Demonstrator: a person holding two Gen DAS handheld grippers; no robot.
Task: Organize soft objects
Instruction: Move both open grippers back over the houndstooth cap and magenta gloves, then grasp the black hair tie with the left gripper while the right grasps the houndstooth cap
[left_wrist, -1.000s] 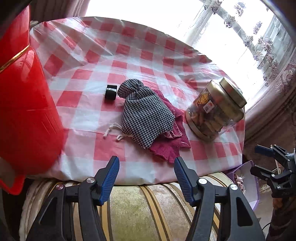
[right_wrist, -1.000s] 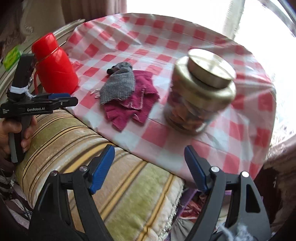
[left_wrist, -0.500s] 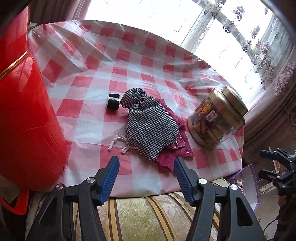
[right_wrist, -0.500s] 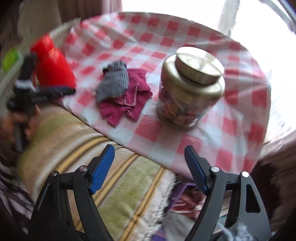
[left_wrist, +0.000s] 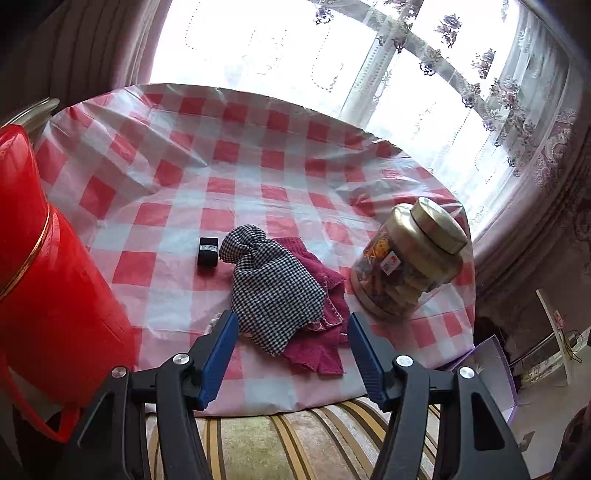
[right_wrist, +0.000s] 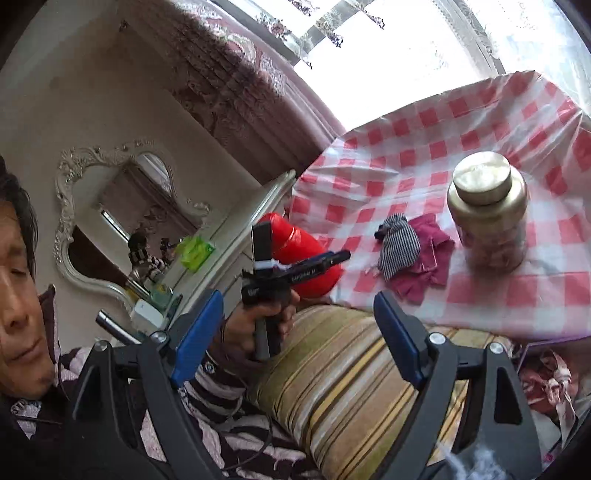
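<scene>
A black-and-white checked cloth pouch (left_wrist: 275, 291) lies on a crumpled magenta cloth (left_wrist: 325, 325) near the front edge of the red-checked table (left_wrist: 221, 173). My left gripper (left_wrist: 290, 328) is open and empty, its blue pads either side of the pouch's near end, just short of it. My right gripper (right_wrist: 295, 317) is open and empty, held back over the striped cushion (right_wrist: 351, 373). The right wrist view also shows the pouch (right_wrist: 400, 245), the magenta cloth (right_wrist: 428, 266) and the left gripper (right_wrist: 325, 260) from the side.
A gold-lidded clear jar (left_wrist: 410, 262) stands right of the cloths. A red thermos (left_wrist: 44, 280) stands close on the left. A small black object (left_wrist: 207, 251) lies by the pouch's tied end. A white cord (left_wrist: 214, 321) lies by the left pad.
My left gripper has moved forward toward the pouch, which now sits between its pads. My right gripper has swung left and back, so its view now takes in the person and the left gripper.
</scene>
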